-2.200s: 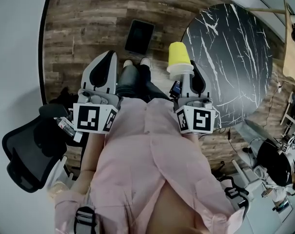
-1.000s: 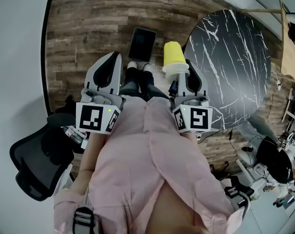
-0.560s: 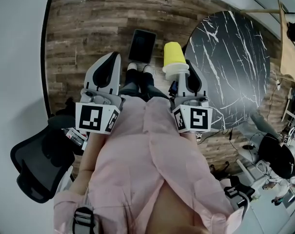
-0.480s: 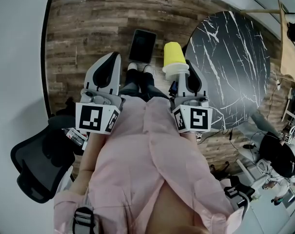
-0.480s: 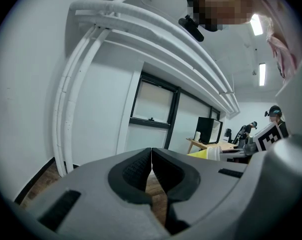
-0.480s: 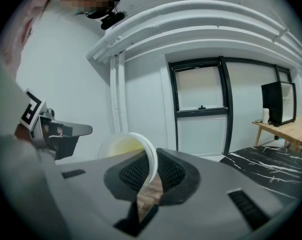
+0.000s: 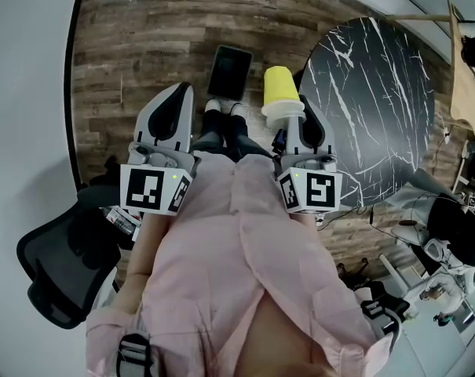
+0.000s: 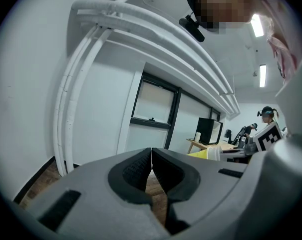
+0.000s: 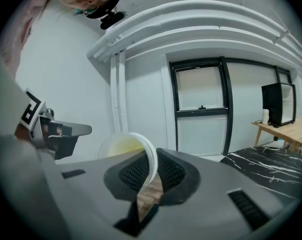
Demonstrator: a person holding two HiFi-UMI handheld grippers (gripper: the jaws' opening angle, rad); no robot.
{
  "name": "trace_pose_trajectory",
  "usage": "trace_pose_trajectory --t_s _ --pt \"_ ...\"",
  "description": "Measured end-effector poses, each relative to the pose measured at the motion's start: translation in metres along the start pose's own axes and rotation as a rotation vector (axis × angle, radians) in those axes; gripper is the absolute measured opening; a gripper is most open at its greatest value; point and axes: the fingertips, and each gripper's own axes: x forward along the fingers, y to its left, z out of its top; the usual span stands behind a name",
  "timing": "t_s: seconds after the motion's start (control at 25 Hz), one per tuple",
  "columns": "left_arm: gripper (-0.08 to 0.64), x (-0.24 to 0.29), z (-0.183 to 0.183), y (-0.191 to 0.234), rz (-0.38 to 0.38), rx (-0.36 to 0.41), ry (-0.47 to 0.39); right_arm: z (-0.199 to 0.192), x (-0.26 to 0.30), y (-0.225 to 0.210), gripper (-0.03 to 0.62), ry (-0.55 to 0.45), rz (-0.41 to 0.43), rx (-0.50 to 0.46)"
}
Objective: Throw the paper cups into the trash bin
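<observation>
A yellow paper cup (image 7: 279, 87) with a white rim is held by that rim in my right gripper (image 7: 293, 116), which is shut on it. In the right gripper view the rim (image 9: 150, 160) is pinched between the pads, with the cup's pale inside (image 9: 122, 147) to their left. My left gripper (image 7: 180, 89) is shut with nothing in it, level with the right one, its pads meeting (image 8: 151, 157). A dark rectangular bin (image 7: 228, 71) stands on the wood floor just ahead, between the two grippers. The cup (image 8: 206, 153) also shows at the right of the left gripper view.
A round black marble table (image 7: 378, 93) stands to the right, close to the right gripper. A black office chair (image 7: 52, 269) is behind at the left. A white wall (image 7: 25, 93) runs along the left. Another person (image 7: 457, 242) sits at the far right.
Over the two seconds the bin has come a little nearer in the head view. In the last half second both grippers and the cup stay still.
</observation>
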Motion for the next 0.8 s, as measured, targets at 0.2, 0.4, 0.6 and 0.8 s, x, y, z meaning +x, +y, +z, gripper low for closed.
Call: trace_pose_trajectory --t_s 0.2,0.4,0.6,0.8 --pt "0.016 -0.003 0.001 0.001 -0.006 0.001 -0.002 0.001 -0.001 0.004 0.048 0.001 0.003 -0.004" --pt "0.017 -0.007 -0.002 0.003 -0.004 0.0 0.002 -0.004 -0.001 0.01 0.048 0.012 0.011 -0.006" --pt "0.017 -0.011 -0.008 0.003 0.0 -0.002 0.019 -0.009 0.0 0.013 0.048 0.025 0.025 -0.003" --pt "0.017 -0.012 -0.014 0.005 0.007 -0.012 0.03 -0.016 0.012 0.013 0.048 0.044 0.046 -0.044"
